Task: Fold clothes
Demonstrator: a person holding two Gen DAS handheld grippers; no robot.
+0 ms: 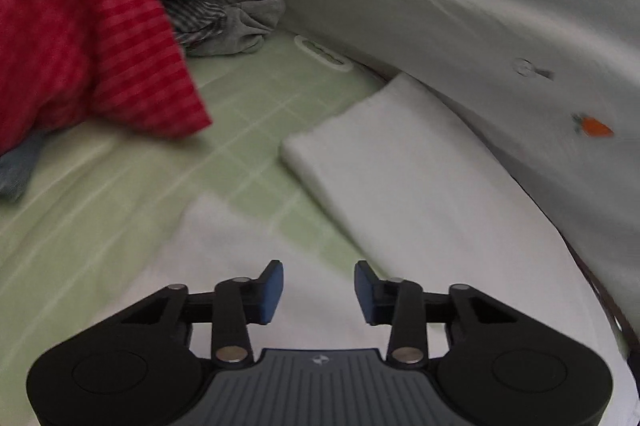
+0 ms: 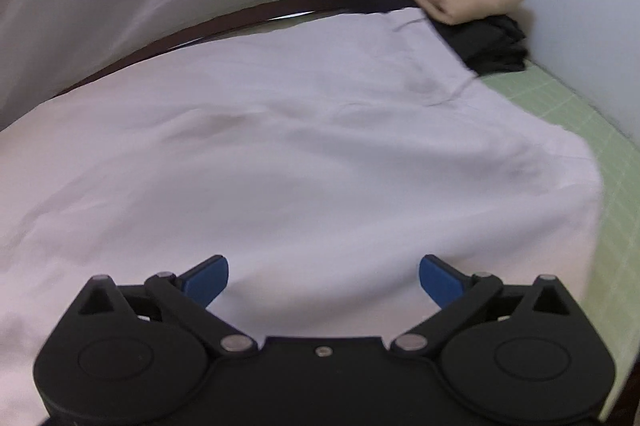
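step: we're mid-fold on white garment point(image 2: 280, 154), sleeve laid over | L gripper point(image 1: 319, 292) jaws part-open, empty | R gripper point(image 2: 324, 280) jaws wide, empty | next: we need fresh edge grips for nxt fold

No text can be read. The left gripper point(image 1: 319, 292) body bears a small white emblem; the grey sheet point(image 1: 460, 6) shows dark printed marks, too blurred to read.
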